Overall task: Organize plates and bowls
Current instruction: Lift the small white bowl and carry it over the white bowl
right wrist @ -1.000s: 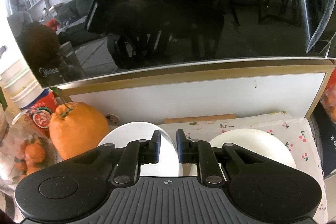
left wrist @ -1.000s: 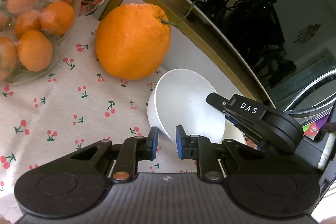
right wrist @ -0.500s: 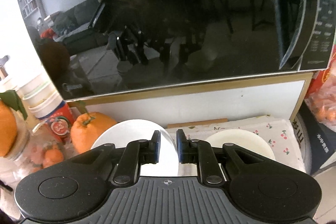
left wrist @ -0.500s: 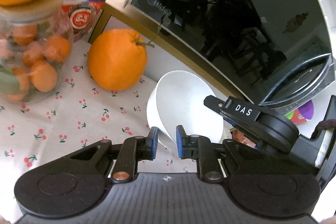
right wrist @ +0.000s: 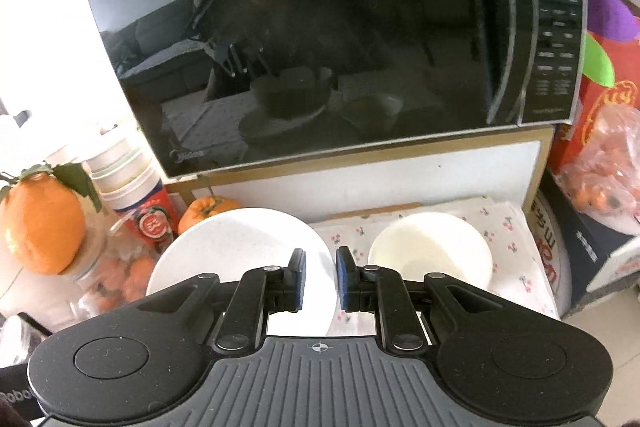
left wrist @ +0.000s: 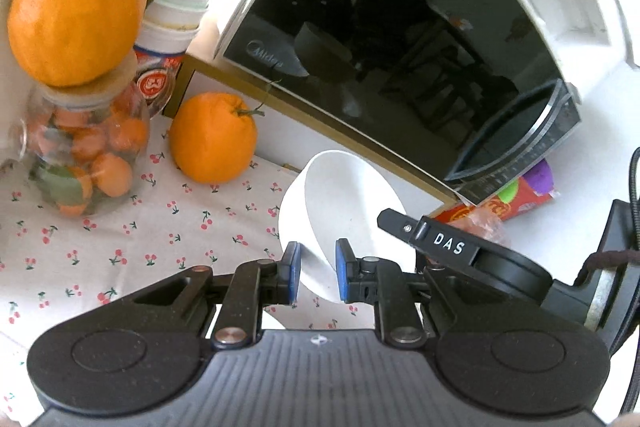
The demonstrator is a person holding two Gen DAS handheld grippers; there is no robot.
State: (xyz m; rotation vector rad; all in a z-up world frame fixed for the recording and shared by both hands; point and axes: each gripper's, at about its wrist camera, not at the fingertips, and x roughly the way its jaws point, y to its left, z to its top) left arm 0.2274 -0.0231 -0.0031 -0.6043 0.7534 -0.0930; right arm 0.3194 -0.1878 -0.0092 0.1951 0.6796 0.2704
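Note:
A white bowl (left wrist: 352, 203) hangs tilted above the cherry-print cloth (left wrist: 120, 235). My left gripper (left wrist: 316, 273) is shut on its near rim. One of my right gripper's fingers (left wrist: 404, 227) reaches over the bowl's right rim. In the right wrist view the same white bowl (right wrist: 240, 259) shows as a wide round, with its right edge pinched by my right gripper (right wrist: 320, 279). A second, cream bowl (right wrist: 430, 259) sits upright on the cloth (right wrist: 512, 239) to the right, apart from both grippers.
A black-fronted microwave (right wrist: 320, 47) on a white shelf closes off the back. At the left are a loose orange (left wrist: 212, 139), a glass jar of small oranges (left wrist: 84, 163) topped by a big orange (left wrist: 76, 7), and stacked cups (left wrist: 160, 67). A red bag (right wrist: 600, 107) stands at the right.
Both grippers have risen and drawn back from the microwave, carrying the white bowl. The cloth, the orange and the cream bowl now look smaller and lower. Neither grip has changed.

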